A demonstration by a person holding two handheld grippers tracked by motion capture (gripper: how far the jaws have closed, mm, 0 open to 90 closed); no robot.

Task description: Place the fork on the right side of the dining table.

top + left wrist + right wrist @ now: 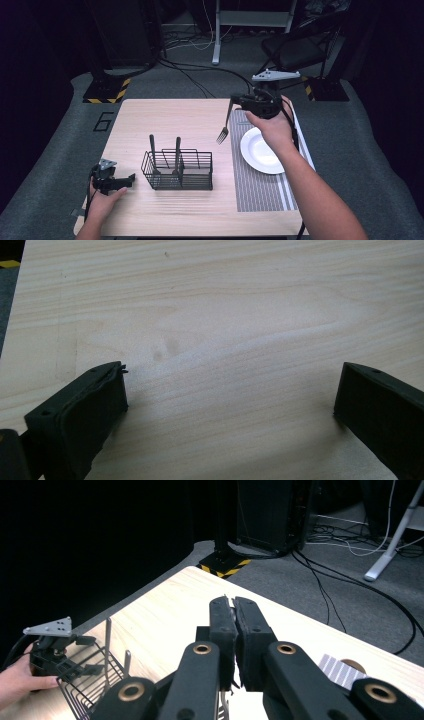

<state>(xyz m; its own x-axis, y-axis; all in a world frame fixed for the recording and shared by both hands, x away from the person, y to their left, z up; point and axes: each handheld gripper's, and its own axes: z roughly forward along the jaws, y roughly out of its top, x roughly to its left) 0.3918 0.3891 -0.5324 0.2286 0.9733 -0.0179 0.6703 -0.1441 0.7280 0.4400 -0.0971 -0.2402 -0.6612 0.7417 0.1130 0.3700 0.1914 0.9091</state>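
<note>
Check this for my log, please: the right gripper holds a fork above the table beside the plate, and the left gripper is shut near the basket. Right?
One thing is off: the left gripper is open, not shut; the left gripper view shows its jaws wide apart over bare table. The rest stands: in the high view the right gripper holds the fork up beside the plate, and the left sits near the basket.

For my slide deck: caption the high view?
Right gripper lifts a fork beside the plate; two utensils remain in the caddy.

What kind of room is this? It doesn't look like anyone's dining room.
Probably a lab or recording studio: the table stands on grey carpet amid loose cables, a hazard-striped stand base and a numbered floor mark.
</note>
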